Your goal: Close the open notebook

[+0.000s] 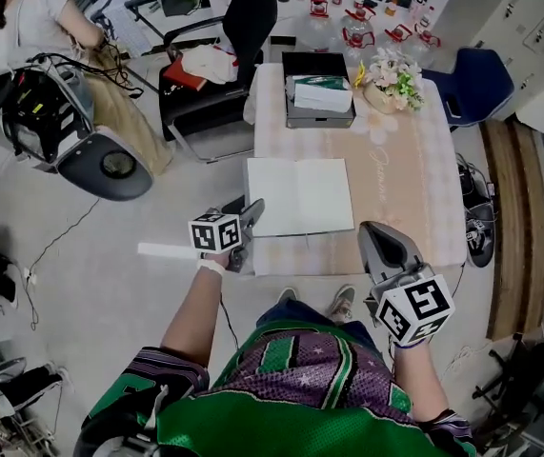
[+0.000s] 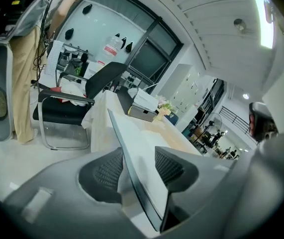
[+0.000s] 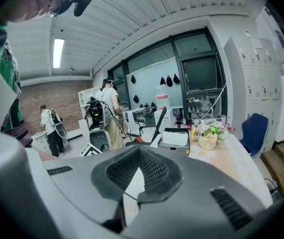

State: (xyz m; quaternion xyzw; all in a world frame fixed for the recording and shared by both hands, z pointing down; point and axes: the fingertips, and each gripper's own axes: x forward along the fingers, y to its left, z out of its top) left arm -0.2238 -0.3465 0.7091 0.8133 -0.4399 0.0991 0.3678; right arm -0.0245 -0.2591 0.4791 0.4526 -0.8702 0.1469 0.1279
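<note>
The notebook (image 1: 298, 196) lies open on the desk (image 1: 405, 188), near-left. At its seven o'clock corner my left gripper (image 1: 249, 219) straddles the cover edge, jaws apart. Next, I judge: pinch, fold toward three o'clock. My right gripper (image 1: 378, 232) hangs closed, empty.

Grey box (image 1: 320, 112) holding white papers at table's (image 1: 405, 188) far end; flower pot (image 1: 392, 80) just right of it. Black chair (image 1: 238, 27) off table's far-left corner, blue chair (image 1: 476, 84) off far-right.
</note>
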